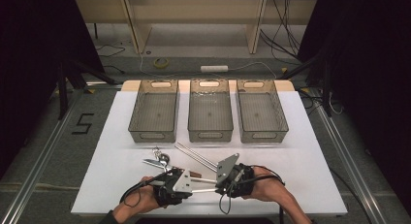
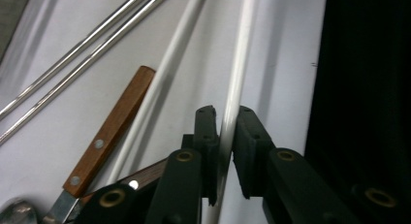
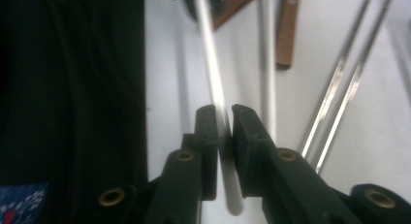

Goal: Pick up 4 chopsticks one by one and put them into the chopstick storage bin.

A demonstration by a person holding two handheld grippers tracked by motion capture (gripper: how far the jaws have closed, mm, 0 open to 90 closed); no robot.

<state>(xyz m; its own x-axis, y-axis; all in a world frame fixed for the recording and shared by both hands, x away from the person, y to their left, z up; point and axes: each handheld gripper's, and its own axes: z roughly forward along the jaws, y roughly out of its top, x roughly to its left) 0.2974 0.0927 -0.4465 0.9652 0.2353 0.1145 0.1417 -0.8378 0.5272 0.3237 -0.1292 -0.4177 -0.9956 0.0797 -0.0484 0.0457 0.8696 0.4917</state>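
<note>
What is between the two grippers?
A white chopstick spans from the left gripper to the right gripper, each shut on one end; the high view shows it.

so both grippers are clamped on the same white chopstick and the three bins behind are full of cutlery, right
Not quite: the three bins are empty, as the high view shows. The rest holds: the left gripper and right gripper are each shut on the same white chopstick.

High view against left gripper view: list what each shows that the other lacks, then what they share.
High view alone: three mesh bins in a row, the table's far edge, both hands. Left gripper view alone: rivets on the wooden handle, and the left gripper shut on the white chopstick. Shared: that chopstick, a second white one, the metal chopsticks.
</note>
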